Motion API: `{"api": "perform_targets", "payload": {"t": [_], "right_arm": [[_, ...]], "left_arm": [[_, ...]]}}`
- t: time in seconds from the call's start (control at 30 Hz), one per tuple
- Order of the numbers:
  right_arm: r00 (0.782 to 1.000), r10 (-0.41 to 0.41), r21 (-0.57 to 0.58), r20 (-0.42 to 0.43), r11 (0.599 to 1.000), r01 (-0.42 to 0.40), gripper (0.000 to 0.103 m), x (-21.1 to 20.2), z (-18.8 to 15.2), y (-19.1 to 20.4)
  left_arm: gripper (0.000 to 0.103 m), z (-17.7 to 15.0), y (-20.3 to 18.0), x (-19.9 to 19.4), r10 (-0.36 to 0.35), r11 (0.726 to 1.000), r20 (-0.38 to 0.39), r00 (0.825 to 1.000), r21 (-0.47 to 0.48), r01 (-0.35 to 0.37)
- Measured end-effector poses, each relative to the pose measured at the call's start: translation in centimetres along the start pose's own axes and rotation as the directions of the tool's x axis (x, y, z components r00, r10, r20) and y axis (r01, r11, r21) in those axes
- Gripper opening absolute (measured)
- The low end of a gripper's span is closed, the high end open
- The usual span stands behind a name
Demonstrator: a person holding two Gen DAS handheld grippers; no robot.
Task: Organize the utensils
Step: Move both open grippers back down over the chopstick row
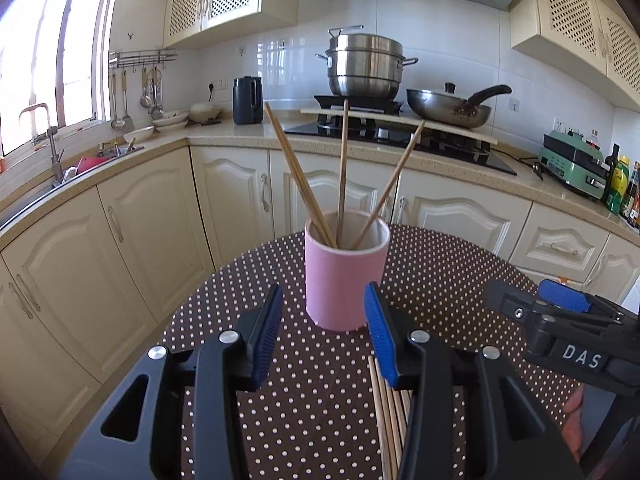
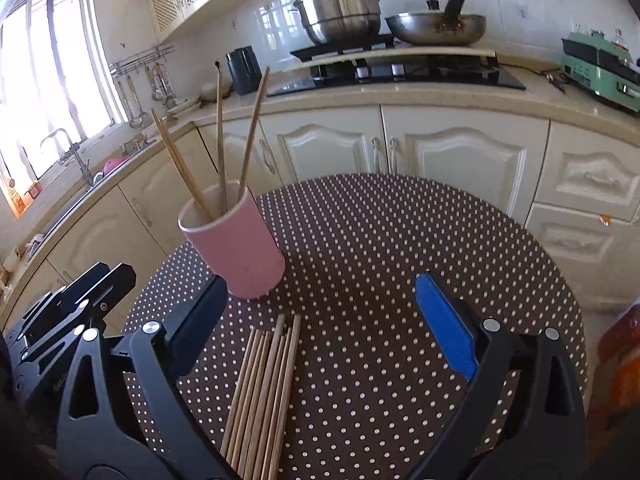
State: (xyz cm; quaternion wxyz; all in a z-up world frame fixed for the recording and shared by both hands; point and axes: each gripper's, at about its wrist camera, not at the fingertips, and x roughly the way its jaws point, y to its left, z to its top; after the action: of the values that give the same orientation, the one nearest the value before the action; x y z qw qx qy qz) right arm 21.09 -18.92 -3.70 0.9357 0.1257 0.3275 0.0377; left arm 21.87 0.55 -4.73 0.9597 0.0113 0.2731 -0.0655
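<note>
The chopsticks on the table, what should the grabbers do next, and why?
Probably lower the right gripper onto the loose chopsticks and close. Its jaws stand wide and empty just above the bundle, while the pink cup already holds a few sticks, so more likely belong there.

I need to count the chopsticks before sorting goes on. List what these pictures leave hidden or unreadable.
- Loose chopsticks: near ends cut off by the bottom edge in the right wrist view; in the left wrist view the left gripper covers most of the pile.
- Pink cup: its wall hides the lower ends of the chopsticks in the cup.
- Right gripper: only one finger shows in the left wrist view.
- Bottles: labels too small.
</note>
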Motion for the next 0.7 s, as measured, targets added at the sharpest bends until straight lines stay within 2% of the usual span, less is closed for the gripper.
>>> {"api": "perform_targets", "payload": {"t": [0.13,0.27,0.33,0.43,0.53,0.7], "right_arm": [[0.999,-0.009,-0.012,-0.033,1.0,0.009,0.093,1.0,-1.3,0.0],[0.999,0.048,0.007,-0.018,0.999,-0.047,0.093,1.4,-2.7,-0.6],[0.999,0.041,0.031,-0.008,0.999,-0.04,0.093,1.5,-3.3,-0.9],[0.998,0.05,0.008,-0.033,0.999,-0.049,0.093,1.8,-4.3,-0.7],[0.998,0.031,0.001,-0.06,1.0,-0.031,0.093,2.0,-5.0,-0.8],[0.992,-0.05,-0.059,-0.119,0.997,0.043,0.093,2.5,-6.1,-0.3]], "left_arm": [[0.043,-1.4,0.3,0.5,-0.008,1.0,-0.034,0.999,-0.006,0.008],[0.043,-2.8,0.6,1.0,-0.01,1.0,-0.07,0.998,-0.017,0.009],[0.043,-3.5,0.7,1.3,-0.014,1.0,-0.086,0.996,-0.021,0.012],[0.043,-4.3,1.0,1.7,-0.024,0.999,-0.114,0.993,-0.027,0.021],[0.043,-5.1,1.0,2.0,-0.033,0.999,-0.135,0.99,-0.025,0.03],[0.047,-6.2,1.1,2.3,-0.067,0.997,-0.164,0.984,-0.042,0.06]]}}
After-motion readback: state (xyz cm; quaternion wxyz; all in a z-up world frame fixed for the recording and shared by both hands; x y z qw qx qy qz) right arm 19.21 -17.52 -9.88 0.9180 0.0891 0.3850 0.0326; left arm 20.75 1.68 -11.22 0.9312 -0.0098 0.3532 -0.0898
